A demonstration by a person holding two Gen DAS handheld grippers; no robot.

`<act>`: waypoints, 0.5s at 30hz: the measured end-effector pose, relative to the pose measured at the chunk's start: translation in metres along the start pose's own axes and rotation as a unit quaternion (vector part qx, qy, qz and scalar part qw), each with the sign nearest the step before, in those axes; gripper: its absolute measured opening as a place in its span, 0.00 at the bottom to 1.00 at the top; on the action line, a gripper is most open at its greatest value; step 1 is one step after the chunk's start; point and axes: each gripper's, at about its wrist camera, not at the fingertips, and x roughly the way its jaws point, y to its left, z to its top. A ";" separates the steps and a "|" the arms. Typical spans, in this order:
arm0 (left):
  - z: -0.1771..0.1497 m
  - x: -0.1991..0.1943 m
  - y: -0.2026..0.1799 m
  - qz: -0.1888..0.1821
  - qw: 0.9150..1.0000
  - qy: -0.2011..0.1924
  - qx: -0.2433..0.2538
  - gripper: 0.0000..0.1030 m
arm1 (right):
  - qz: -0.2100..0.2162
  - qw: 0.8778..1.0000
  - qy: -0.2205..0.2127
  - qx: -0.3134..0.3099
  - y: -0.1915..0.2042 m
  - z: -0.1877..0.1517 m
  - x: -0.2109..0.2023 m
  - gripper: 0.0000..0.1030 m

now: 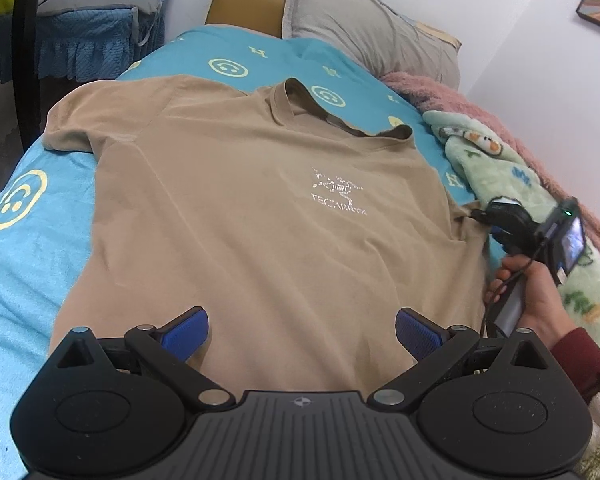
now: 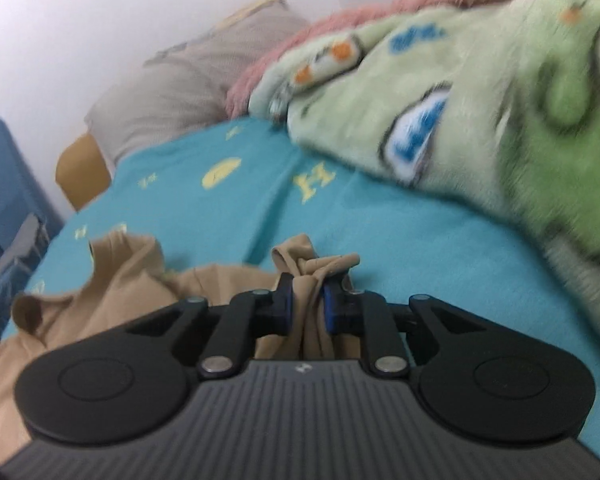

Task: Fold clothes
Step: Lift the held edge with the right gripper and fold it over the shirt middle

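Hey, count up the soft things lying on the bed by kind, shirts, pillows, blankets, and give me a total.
T-shirt: 1, the tan t-shirt, one sleeve pinched in the right hand-held gripper
Pillow: 1, the grey pillow
Blankets: 2, the green cartoon blanket and the pink fuzzy blanket
Total: 4

One tan T-shirt lies on one bed. Two claws — the left claw and the right claw. One grey pillow, two fleece blankets — one green blanket, one pink blanket. One hand.
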 end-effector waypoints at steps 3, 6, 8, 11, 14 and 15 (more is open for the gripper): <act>0.003 -0.007 0.002 -0.002 1.000 -0.011 -0.007 0.98 | -0.008 1.000 -0.026 0.005 0.003 0.009 -0.022 0.14; 0.007 -0.017 0.003 -0.005 1.000 -0.025 -0.013 0.98 | -0.019 0.999 -0.047 -0.019 0.020 0.018 -0.048 0.14; 0.010 -0.025 0.005 -0.004 0.999 -0.036 -0.013 0.98 | -0.026 0.997 -0.062 -0.034 0.032 0.025 -0.066 0.14; 0.014 -0.036 0.009 0.005 0.999 -0.046 -0.009 0.98 | -0.037 0.994 -0.083 -0.058 0.049 0.034 -0.093 0.14; 0.017 -0.045 0.017 0.012 0.998 -0.053 -0.013 0.98 | -0.036 0.989 -0.087 -0.110 0.091 0.032 -0.110 0.14; 0.019 -0.048 0.020 0.013 0.998 -0.055 -0.016 0.98 | -0.034 0.987 -0.085 -0.131 0.109 0.028 -0.115 0.14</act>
